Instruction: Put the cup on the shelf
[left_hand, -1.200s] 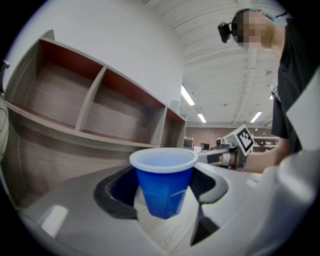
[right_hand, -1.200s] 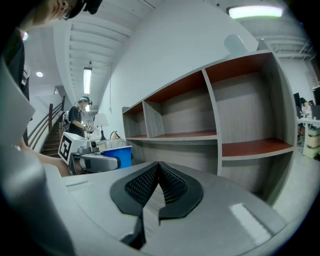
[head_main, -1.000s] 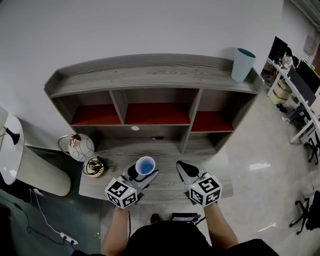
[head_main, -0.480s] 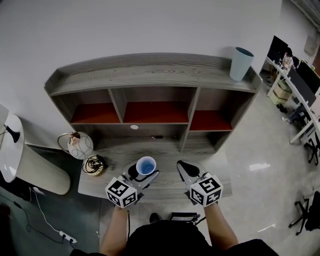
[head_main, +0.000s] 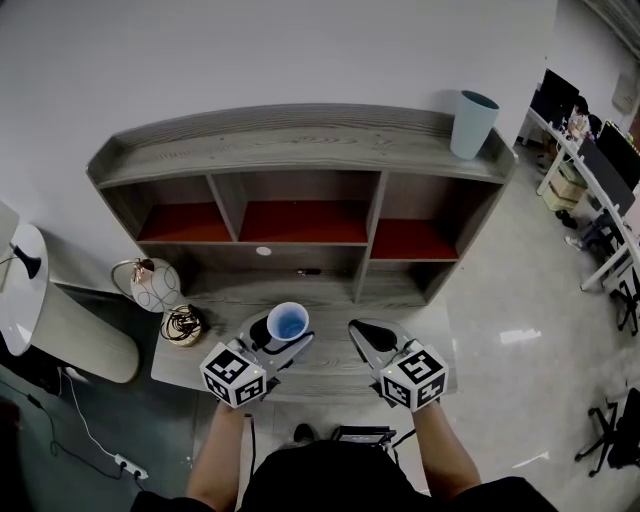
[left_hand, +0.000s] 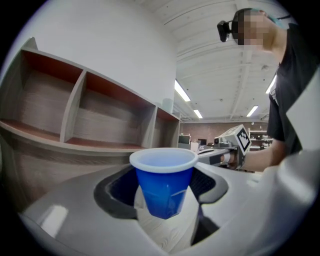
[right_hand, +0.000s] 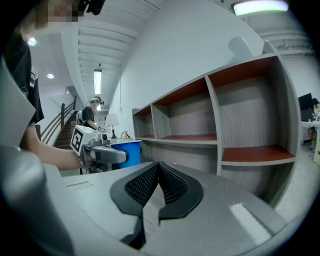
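Note:
A blue cup with a white rim (head_main: 288, 322) (left_hand: 164, 184) stands upright between the pads of my left gripper (head_main: 277, 338) (left_hand: 165, 187), which is shut on it above the desk's wooden top. From the right gripper view the cup (right_hand: 127, 152) shows at the left, held by that gripper. My right gripper (head_main: 368, 340) (right_hand: 156, 186) hovers beside it, shut, with its black pads touching and nothing between them. The grey wooden shelf (head_main: 300, 150) with red-floored compartments rises just behind both grippers.
A pale blue bin (head_main: 471, 124) stands on the shelf's top at the right. A wire ornament (head_main: 146, 285) and a coil of cable (head_main: 184, 324) lie at the desk's left end. A white lamp table (head_main: 22, 300) is at the far left, office desks (head_main: 600, 170) at the right.
The view has shifted slightly; the left gripper with the cup has drifted a little left and up. The right gripper has barely moved.

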